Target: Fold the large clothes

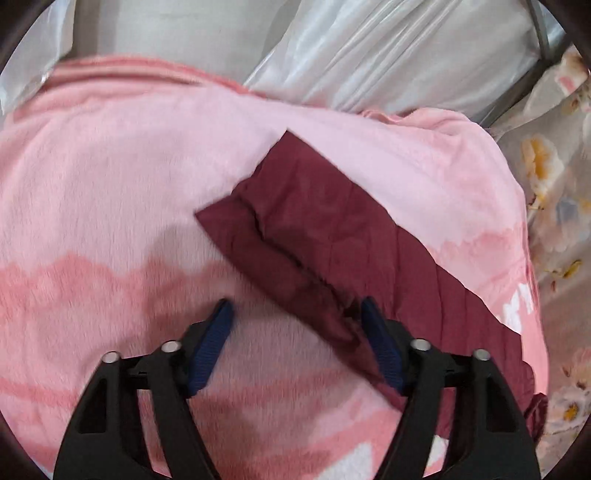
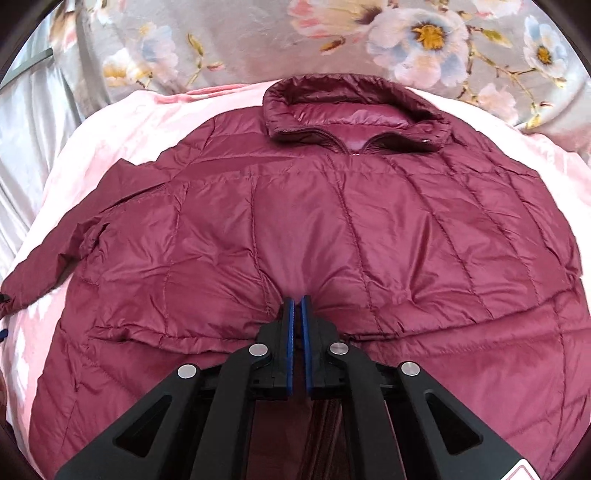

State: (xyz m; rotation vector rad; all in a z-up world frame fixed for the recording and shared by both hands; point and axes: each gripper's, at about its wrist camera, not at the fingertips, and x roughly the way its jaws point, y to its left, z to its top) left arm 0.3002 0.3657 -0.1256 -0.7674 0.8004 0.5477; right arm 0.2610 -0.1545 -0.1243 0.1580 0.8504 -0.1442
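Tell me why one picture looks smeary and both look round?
Left wrist view: motion blur smears the pink blanket and maroon sleeve. Right wrist view: sharper, soft sheen on the jacket. Both: fisheye lenses bend edges round, leaving dark corners.

Home bedroom: pink fleece blanket (image 1: 110, 166) over floral bedsheet (image 2: 406, 40), metal bedframe (image 1: 541, 33).
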